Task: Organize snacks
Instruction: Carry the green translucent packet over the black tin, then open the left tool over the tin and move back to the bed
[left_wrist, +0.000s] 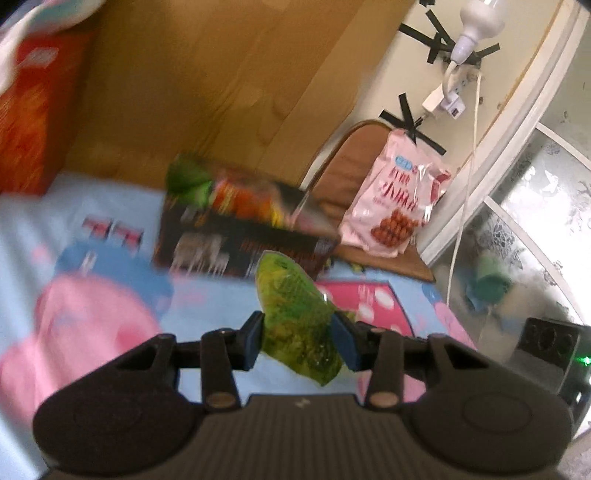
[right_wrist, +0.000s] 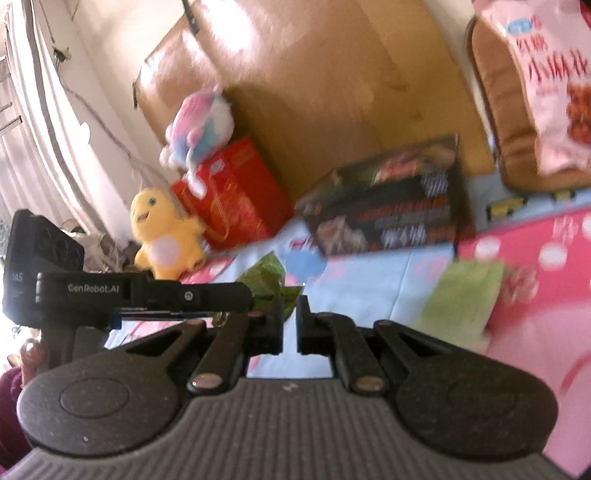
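Observation:
My left gripper (left_wrist: 298, 338) is shut on a small green snack packet (left_wrist: 295, 317) and holds it above the patterned blanket. In the right wrist view the left gripper's body (right_wrist: 147, 295) reaches in from the left with the green packet (right_wrist: 266, 282) at its tip. My right gripper (right_wrist: 290, 321) is shut and holds nothing, just beside that packet. A black snack box (left_wrist: 236, 236) lies flat ahead; it also shows in the right wrist view (right_wrist: 391, 214). A pink snack bag (left_wrist: 395, 199) leans on a brown cushion (left_wrist: 343, 173). A flat green packet (right_wrist: 461, 299) lies on the blanket at the right.
A red box (right_wrist: 236, 199) stands at the back left with a pink-white plush (right_wrist: 199, 125) on it and a yellow plush (right_wrist: 166, 232) beside it. A wooden headboard (left_wrist: 221, 74) rises behind. A lamp and cables (left_wrist: 465, 74) hang on the wall.

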